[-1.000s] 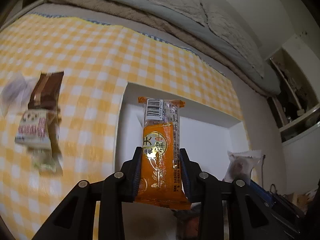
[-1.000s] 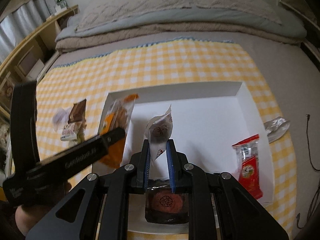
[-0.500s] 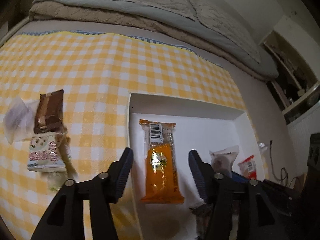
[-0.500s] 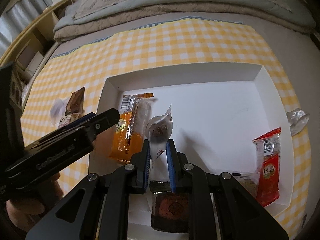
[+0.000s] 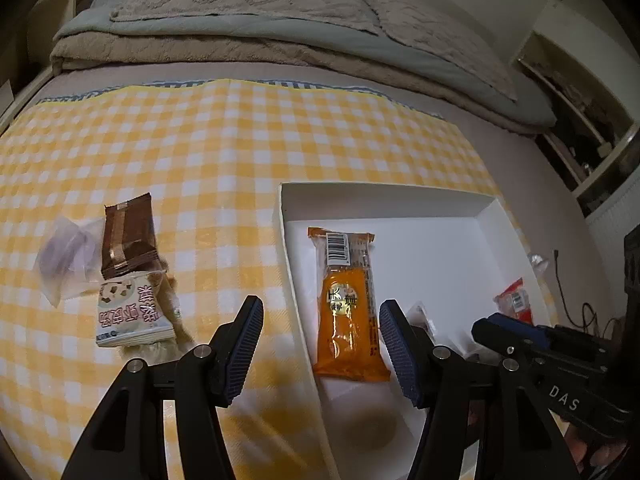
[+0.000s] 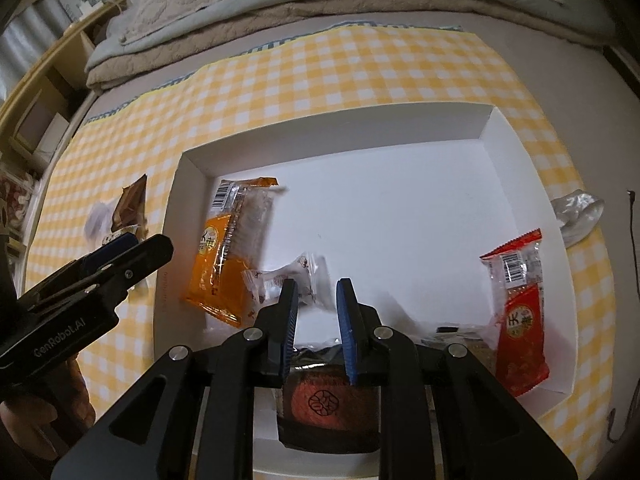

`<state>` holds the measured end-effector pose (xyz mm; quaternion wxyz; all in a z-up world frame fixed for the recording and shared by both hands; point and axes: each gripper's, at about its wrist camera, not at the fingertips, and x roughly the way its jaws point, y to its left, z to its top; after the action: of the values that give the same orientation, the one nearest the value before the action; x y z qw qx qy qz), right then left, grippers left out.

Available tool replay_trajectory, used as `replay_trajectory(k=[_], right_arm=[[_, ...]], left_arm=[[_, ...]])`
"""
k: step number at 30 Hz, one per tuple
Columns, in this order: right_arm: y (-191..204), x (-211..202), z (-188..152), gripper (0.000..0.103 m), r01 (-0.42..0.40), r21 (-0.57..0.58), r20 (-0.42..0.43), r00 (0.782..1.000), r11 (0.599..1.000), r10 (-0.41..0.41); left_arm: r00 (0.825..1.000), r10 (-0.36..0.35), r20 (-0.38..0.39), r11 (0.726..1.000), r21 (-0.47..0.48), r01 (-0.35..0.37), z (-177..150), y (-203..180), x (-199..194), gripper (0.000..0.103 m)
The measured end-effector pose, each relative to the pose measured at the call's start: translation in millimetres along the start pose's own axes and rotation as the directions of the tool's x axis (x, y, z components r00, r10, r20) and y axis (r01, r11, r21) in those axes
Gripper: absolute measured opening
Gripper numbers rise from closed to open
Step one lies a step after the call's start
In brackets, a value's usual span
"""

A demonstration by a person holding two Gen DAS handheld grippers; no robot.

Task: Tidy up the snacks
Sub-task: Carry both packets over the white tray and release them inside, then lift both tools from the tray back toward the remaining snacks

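Observation:
A white open box (image 5: 492, 216) (image 6: 516, 148) lies on a yellow checked cloth. An orange snack bar (image 5: 347, 308) (image 6: 228, 240) lies flat at its left side. My left gripper (image 5: 320, 344) is open and empty above it. My right gripper (image 6: 316, 308) is open; a small white packet (image 6: 280, 280), blurred, lies in the box just beyond its fingertips. A red snack bar (image 6: 520, 316) lies at the box's right side, a dark packet (image 6: 328, 408) under the right gripper. Outside the box on the left lie a brown packet (image 5: 128, 236), a white packet (image 5: 128, 312) and a clear pouch (image 5: 64, 256).
A folded blanket and quilt (image 5: 256, 28) lie beyond the cloth. A crumpled clear wrapper (image 6: 576, 216) lies right of the box. Shelves stand at the far left (image 6: 44, 92) and the right (image 5: 592, 136). A cable (image 5: 560, 276) runs right of the box.
My left gripper let go of the orange bar, which now lies in the box, and drew back. My right gripper opened and the white packet dropped into the box.

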<state>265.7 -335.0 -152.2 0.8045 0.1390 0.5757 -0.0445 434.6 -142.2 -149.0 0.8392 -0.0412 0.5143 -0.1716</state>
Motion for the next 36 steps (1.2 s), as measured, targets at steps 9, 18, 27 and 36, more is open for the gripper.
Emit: replay_trajectory(k=[9,18,27,36], right_arm=[[-1,-13,-6,0.021,0.002,-0.002,0.031,1.000,1.000,-0.002],[-5,-33,-16,0.054,0.029,0.008,0.075,0.997,1.000,-0.030],[-10,-50,-27,0.088,0.087,0.030,0.118,0.989,0.996,-0.090],[-2,-60,-35,0.103,0.128,-0.001,0.160,0.979,0.992,-0.126]], left_arm=[[1.000,0.004,-0.005,1.000,0.028,-0.004,-9,-2,-19,0.059],[1.000,-0.010,0.006,0.998,0.061,0.009,-22,-7,-46,0.086],[1.000,-0.006,0.022,0.996,0.091,0.004,-33,-2,-70,0.103],[1.000,-0.007,0.008,0.996,0.088,0.007,-42,17,-90,0.103]])
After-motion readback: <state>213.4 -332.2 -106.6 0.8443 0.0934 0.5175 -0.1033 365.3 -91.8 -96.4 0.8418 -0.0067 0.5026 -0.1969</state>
